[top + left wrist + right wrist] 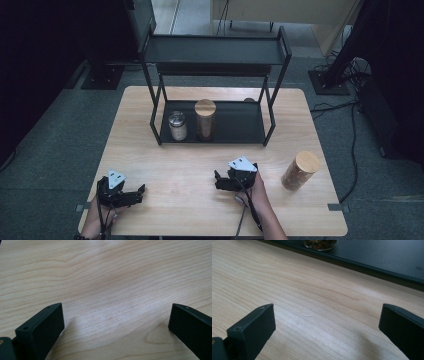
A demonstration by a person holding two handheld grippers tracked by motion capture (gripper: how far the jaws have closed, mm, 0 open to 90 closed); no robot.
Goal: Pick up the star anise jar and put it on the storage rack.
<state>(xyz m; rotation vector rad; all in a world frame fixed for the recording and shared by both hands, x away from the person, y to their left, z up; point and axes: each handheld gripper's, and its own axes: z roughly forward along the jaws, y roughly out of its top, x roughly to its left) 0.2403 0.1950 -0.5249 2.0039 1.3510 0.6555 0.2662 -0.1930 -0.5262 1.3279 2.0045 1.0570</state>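
Nearest the person, the left gripper [140, 190] rests low over the front left corner of the wooden table [190, 165], held in the left hand [97, 220]; in the left gripper view its jaws stand spread wide with nothing but bare wood grain between them. A little farther in and towards the middle, the right gripper [217, 179] sits in the right hand [257, 192], its grey three-cornered plate on top and its cable trailing back along the forearm; its jaws are also spread wide and hold nothing, with pale table surface in the gap in the right gripper view [327, 322].

Just to the right of the right gripper, near the table's right edge, stands a tall cork-lidded jar [299, 170], tilted in the high view, apart from the jaws and untouched; it is the thing nearest the right gripper.

Farther back, in the middle of the table, stands a black two-tier rack [272, 117]; on its lower shelf a short glass jar with a metal lid [177, 125] stands just beside a second tall cork-lidded jar [205, 119], both upright; in the right gripper view the edge of the lower shelf [372, 267] crosses the top, with the base of a glass jar [320, 244] on it. The upper shelf [215, 50] lies above; beyond the table is grey floor [60, 130] with dark stands and cables.
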